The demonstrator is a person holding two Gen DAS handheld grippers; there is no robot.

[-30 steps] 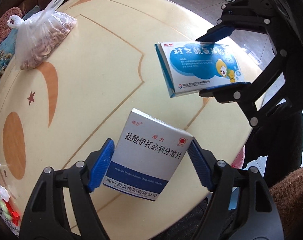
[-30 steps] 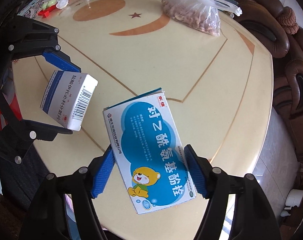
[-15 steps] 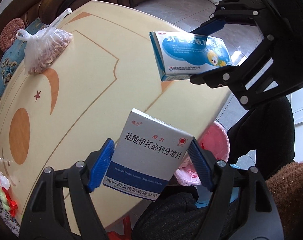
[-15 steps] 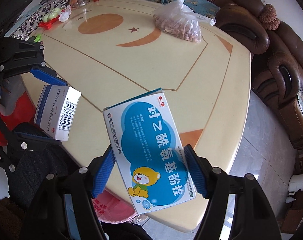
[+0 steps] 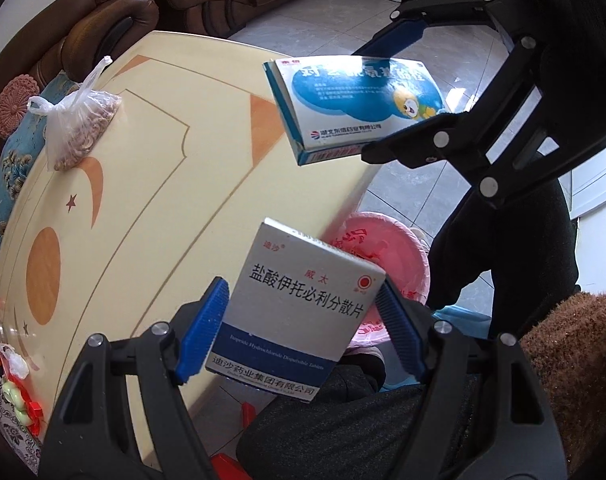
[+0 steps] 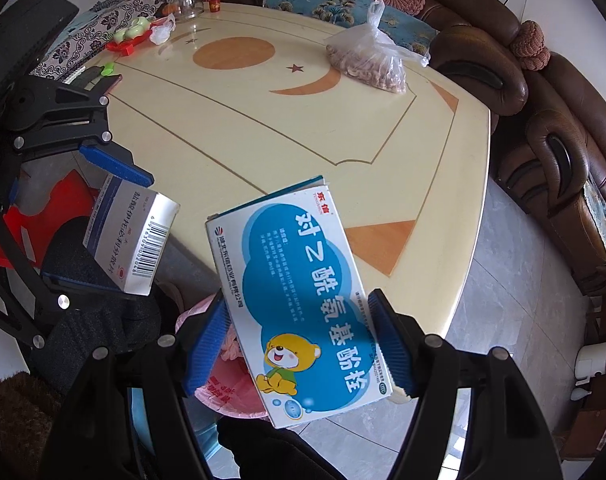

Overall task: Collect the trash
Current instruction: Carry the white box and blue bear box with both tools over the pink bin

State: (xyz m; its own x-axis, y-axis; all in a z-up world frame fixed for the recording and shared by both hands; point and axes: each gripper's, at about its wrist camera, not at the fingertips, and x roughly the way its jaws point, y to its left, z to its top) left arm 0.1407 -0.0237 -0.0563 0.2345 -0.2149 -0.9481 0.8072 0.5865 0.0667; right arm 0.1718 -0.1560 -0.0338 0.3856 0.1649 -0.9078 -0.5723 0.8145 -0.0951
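Observation:
My left gripper [image 5: 303, 326] is shut on a grey-and-white medicine box [image 5: 299, 312] with a dark blue band, held in the air past the table's near edge. My right gripper [image 6: 301, 344] is shut on a flat blue-and-white medicine box with a cartoon bear [image 6: 299, 300]. Each box also shows in the other view: the bear box [image 5: 355, 100] at the upper right, the grey box [image 6: 133, 236] at the left. A pink-lined trash bin [image 5: 387, 248] stands on the floor below both boxes; it shows partly under the bear box as the pink bin [image 6: 231, 384].
The cream table [image 6: 303, 128] carries a plastic bag of nuts [image 6: 369, 62] and small items with a glass jar [image 6: 189, 0] at its far end. Brown sofas [image 6: 543, 128] flank it. A person's dark-clothed legs [image 5: 343, 420] sit by the bin, beside a red stool [image 6: 43, 208].
Both grippers, still gripping their boxes, have lifted and drawn back from over the tabletop to beyond its edge. The pink bin and the floor have come into view beneath them.

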